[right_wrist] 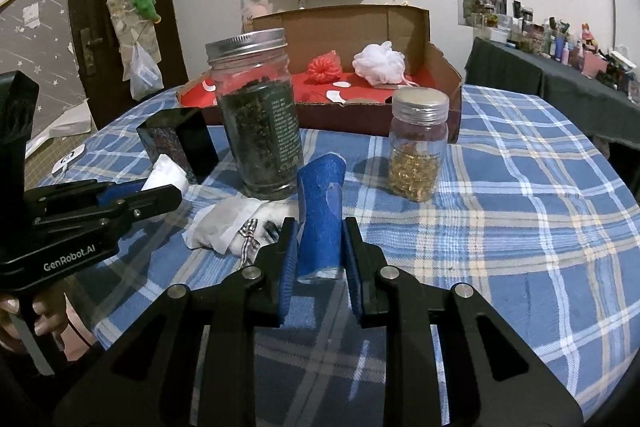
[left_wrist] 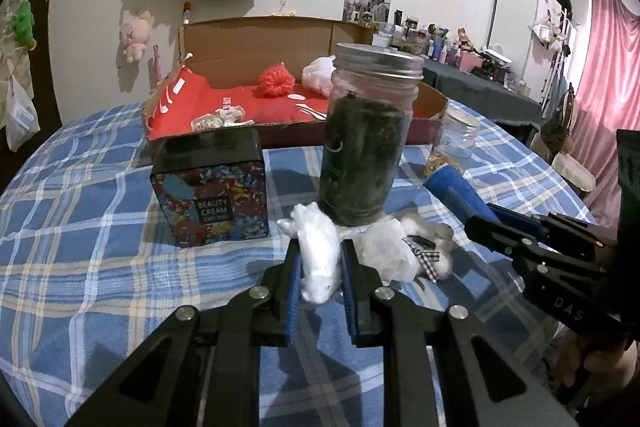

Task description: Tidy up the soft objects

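1. A white bundle (left_wrist: 320, 259) is clamped between the jaws of the left gripper (left_wrist: 320, 267), just in front of the tall jar (left_wrist: 370, 135) on the checked worktop (left_wrist: 100, 227).
2. Its long axis is seen to run along the fingers, its far end pointing toward the tall jar's base.
3. A blue roll (right_wrist: 322, 217) is clamped between the jaws of the right gripper (right_wrist: 320, 247), just right of the tall jar's base.
4. Its long axis is set nearly upright along the fingers, tilted slightly away toward the jar.
5. A white plush with a checked bow (left_wrist: 416, 251) is left lying just in front of the tall jar, between the two grippers.
6. A box (left_wrist: 280, 59) holding red and white puffs is placed behind the tall jar.
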{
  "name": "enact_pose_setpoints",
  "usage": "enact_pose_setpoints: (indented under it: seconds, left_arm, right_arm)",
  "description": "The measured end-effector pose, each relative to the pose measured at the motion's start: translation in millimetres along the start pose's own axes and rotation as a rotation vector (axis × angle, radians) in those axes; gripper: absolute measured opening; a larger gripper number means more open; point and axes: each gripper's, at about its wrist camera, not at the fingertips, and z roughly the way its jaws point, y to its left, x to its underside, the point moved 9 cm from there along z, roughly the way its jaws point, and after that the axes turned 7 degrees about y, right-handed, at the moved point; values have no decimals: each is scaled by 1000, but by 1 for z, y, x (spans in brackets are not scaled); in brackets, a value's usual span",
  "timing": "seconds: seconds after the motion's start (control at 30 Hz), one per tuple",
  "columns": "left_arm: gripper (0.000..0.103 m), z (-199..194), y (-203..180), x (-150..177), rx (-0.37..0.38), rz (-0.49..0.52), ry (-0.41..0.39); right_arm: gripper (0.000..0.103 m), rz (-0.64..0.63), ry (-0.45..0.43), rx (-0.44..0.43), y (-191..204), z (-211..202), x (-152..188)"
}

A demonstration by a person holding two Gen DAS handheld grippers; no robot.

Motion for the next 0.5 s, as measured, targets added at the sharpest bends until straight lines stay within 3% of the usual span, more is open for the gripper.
enact_pose_setpoints:
  seconds: [0.5]
  left_arm:
    - [19,3,5,2,2,-6,7]
  right_arm:
    - [21,3,12,6,-4,1,3]
